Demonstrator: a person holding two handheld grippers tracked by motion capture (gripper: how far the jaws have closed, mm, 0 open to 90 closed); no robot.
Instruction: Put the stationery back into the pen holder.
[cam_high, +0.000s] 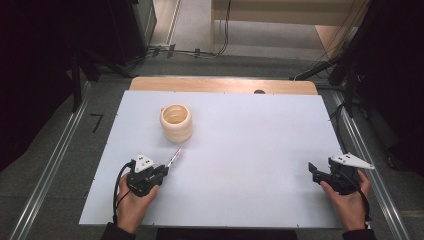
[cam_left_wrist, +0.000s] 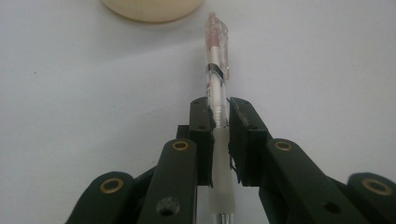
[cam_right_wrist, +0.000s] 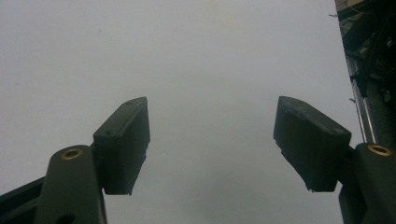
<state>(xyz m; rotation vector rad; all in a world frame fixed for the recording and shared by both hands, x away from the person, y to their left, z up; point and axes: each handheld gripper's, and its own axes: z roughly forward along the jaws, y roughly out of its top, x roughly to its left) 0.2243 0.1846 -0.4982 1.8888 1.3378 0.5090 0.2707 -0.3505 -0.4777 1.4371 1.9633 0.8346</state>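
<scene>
Left gripper (cam_left_wrist: 222, 116) pinches a clear pen (cam_left_wrist: 217, 70).
Pen tip end points toward the cream ribbed cup (cam_high: 176, 122); right gripper (cam_right_wrist: 212, 140) spread, well right of it.

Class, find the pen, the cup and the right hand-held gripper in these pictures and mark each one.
pen (cam_left_wrist: 217, 70): left gripper view, on the clear barrel near the clip.
cup (cam_high: 176, 122): high view, on its ribbed outer wall.
right hand-held gripper (cam_right_wrist: 212, 140): right gripper view, midway between its open fingertips.
</scene>
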